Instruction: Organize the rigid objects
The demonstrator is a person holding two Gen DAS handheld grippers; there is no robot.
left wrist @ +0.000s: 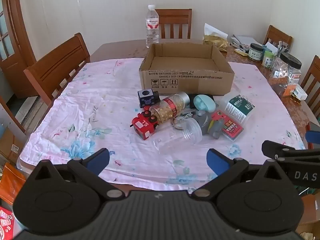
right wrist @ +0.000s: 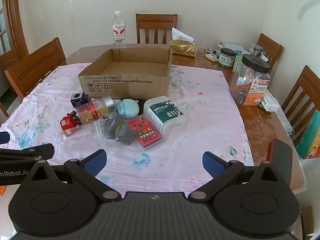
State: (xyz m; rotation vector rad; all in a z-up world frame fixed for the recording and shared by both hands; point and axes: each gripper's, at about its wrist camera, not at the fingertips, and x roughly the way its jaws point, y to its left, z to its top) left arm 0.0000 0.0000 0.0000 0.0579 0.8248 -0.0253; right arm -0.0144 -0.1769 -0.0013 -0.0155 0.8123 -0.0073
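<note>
Clutter waits in front of an empty box

Left wrist view: your left gripper point(left wrist: 158, 160) sits low at the bottom of the frame, blue pads spread wide with nothing between them. The pile lies at centre frame on the pink floral cloth point(left wrist: 84, 108), just below the cardboard box point(left wrist: 187, 80), whose inside looks bare. At the pile's near edge a clear plastic jar point(left wrist: 178, 134) lies on its side, mouth to the right. It will probably be light, smooth and prone to roll, so take it across the body, not by the rim. Left of it, the red toy train point(left wrist: 145, 124) is hard and blocky; its flat sides should give your pads a sure hold. Behind it, the capsule bottle point(left wrist: 172, 108) lies tipped over against the train, likely heavier, and round enough to slip.

Right wrist view: your right gripper point(right wrist: 154, 163) is likewise wide open and empty at the bottom of the frame, well short of the pile. Nearest, at centre frame, are the grey toy figure point(right wrist: 118, 130) and the flat red card pack point(right wrist: 147, 132). The pack lies thin against the cloth, so pinching its edges will be awkward. The white MEDICAL tub point(right wrist: 165, 114), right of centre, is broad; grip it across its narrower span. The teal case point(right wrist: 128, 108) behind is rounded and may squirt out of a loose pinch.
</note>
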